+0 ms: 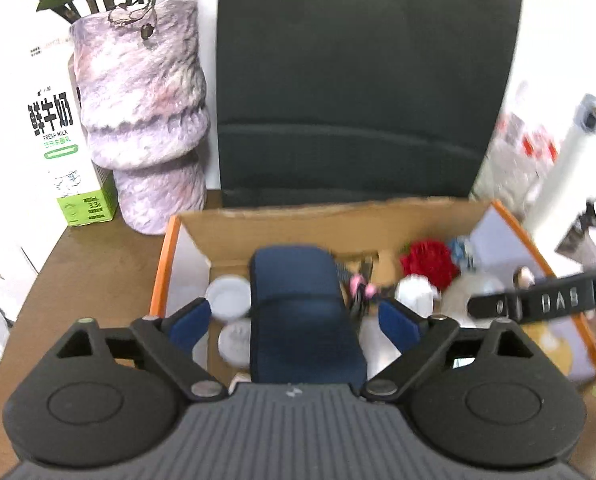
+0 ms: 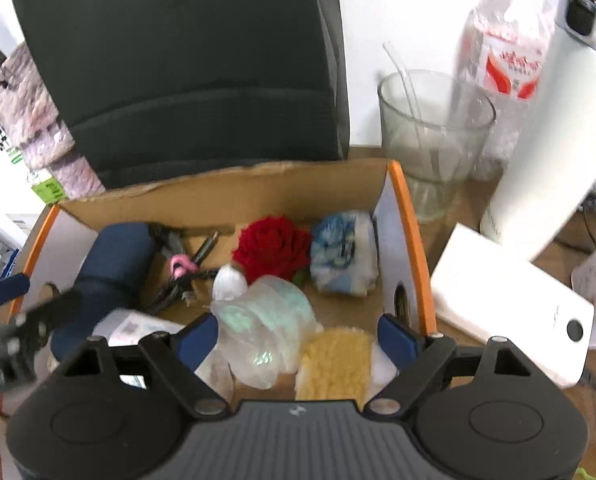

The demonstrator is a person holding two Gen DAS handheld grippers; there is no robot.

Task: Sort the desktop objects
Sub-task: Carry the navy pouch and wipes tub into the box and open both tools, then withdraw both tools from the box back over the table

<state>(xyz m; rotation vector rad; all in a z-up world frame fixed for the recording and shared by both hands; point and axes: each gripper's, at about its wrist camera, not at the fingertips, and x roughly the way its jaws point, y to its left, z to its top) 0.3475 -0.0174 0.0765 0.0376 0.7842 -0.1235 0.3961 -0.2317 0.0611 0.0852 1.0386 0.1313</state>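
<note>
An open cardboard box (image 1: 298, 216) (image 2: 234, 188) with orange edges holds several objects. A navy blue case (image 1: 302, 312) (image 2: 114, 268) lies in its left part, between the fingers of my left gripper (image 1: 298, 316), which is open and not touching it. A red rose (image 2: 272, 248) (image 1: 430, 260), a blue-white packet (image 2: 344, 256), a clear bag (image 2: 266, 320), a yellow sponge (image 2: 336, 364) and black cables with a pink clip (image 2: 182, 268) also lie inside. My right gripper (image 2: 298, 332) is open above the clear bag and sponge.
A dark chair back (image 1: 362, 80) stands behind the box. A fuzzy purple vase (image 1: 146, 120) and a milk carton (image 1: 54, 132) stand at the left. A glass (image 2: 430, 136), a water bottle (image 2: 506, 52), a white cylinder (image 2: 550, 128) and a white power bank (image 2: 510, 308) are at the right.
</note>
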